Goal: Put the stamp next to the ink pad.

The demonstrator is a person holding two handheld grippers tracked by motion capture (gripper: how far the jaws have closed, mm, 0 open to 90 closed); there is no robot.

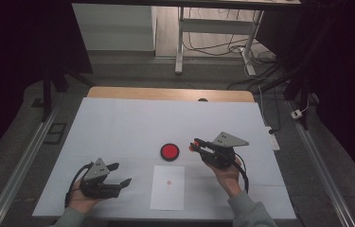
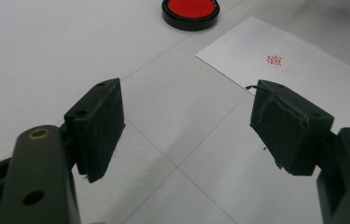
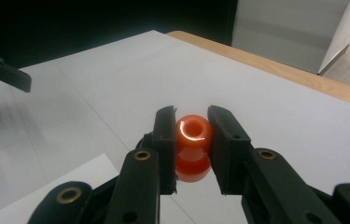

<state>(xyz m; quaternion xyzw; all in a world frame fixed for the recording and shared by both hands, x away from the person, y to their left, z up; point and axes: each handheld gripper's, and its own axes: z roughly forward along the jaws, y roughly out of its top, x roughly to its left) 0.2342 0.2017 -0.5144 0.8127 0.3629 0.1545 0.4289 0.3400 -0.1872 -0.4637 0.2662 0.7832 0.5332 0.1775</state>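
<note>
An orange-red stamp (image 3: 192, 145) with a rounded knob sits between the pads of my right gripper (image 3: 192, 122), which is shut on it. In the high view that gripper (image 1: 195, 144) hovers just right of the round black ink pad (image 1: 170, 152) with its red inside. A white sheet of paper (image 1: 167, 188) lies near the front edge and bears a small red stamp mark (image 1: 168, 182). My left gripper (image 1: 123, 173) rests left of the paper, open with nothing between its pads (image 2: 99, 122). Ahead of it lie the paper (image 2: 312, 79), the mark (image 2: 274, 59) and the ink pad (image 2: 190, 11).
A white cover (image 1: 118, 127) spreads over the table, with a wooden edge (image 1: 165, 92) along the far side. Beyond stand desk legs and loose cables on the floor (image 1: 241, 45). Dark stands flank both sides.
</note>
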